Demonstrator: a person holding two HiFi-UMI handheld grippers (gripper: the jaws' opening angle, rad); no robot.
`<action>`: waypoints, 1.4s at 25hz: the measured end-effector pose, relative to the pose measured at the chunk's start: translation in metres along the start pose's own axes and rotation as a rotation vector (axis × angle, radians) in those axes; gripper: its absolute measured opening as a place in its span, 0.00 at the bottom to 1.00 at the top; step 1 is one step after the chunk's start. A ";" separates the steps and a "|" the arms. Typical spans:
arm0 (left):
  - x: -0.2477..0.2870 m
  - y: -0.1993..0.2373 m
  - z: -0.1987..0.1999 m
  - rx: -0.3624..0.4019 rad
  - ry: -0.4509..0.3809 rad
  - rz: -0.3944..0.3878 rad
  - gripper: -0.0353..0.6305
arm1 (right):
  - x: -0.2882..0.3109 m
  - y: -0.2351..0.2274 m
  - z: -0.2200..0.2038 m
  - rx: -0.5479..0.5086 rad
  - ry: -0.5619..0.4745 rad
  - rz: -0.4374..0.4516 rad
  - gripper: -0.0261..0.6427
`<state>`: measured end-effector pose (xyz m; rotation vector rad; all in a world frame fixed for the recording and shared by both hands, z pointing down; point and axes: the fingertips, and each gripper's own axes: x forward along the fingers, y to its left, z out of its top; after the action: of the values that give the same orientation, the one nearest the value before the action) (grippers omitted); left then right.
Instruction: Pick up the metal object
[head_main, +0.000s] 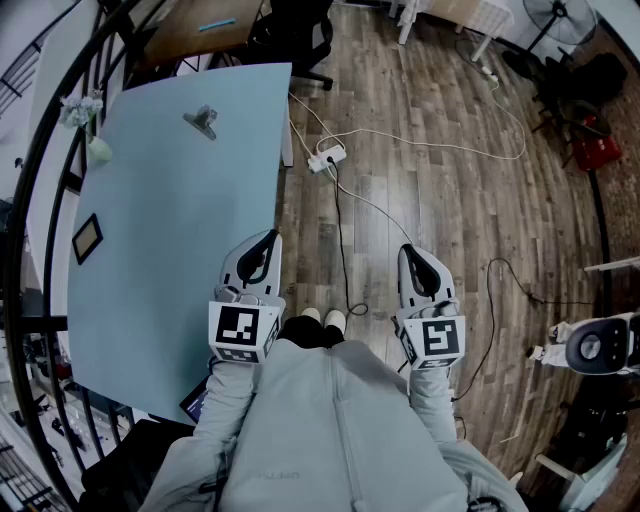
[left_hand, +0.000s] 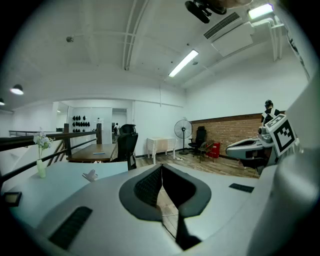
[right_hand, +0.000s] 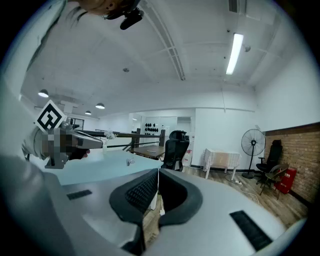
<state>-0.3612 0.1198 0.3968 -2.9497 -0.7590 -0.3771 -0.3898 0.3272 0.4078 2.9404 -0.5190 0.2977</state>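
Observation:
The metal object, a small silver clip (head_main: 202, 121), lies on the far part of the light blue table (head_main: 170, 260); it also shows as the clip (left_hand: 90, 175) in the left gripper view and as the tiny clip (right_hand: 130, 162) in the right gripper view. My left gripper (head_main: 269, 237) hovers over the table's near right edge, well short of the clip, its jaws shut (left_hand: 161, 168) on nothing. My right gripper (head_main: 408, 251) hangs over the wooden floor beside the table, jaws shut (right_hand: 158, 172) and empty.
A vase with flowers (head_main: 95, 148) and a small dark frame (head_main: 87, 238) stand near the table's left side. A black railing (head_main: 40, 150) runs along it. A power strip (head_main: 327, 158) with cables lies on the floor; an office chair (head_main: 300, 40) stands beyond the table.

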 end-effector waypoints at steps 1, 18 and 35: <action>0.001 -0.001 0.000 0.003 0.001 0.001 0.09 | -0.001 -0.004 -0.001 0.010 0.000 -0.008 0.08; 0.059 0.026 0.009 0.026 -0.003 0.041 0.09 | 0.055 -0.043 -0.012 0.054 0.015 0.009 0.08; 0.210 0.124 0.049 -0.031 -0.009 0.093 0.09 | 0.233 -0.079 0.028 0.006 0.046 0.115 0.08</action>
<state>-0.1123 0.1151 0.4016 -3.0041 -0.6199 -0.3725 -0.1424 0.3205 0.4227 2.9070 -0.6826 0.3794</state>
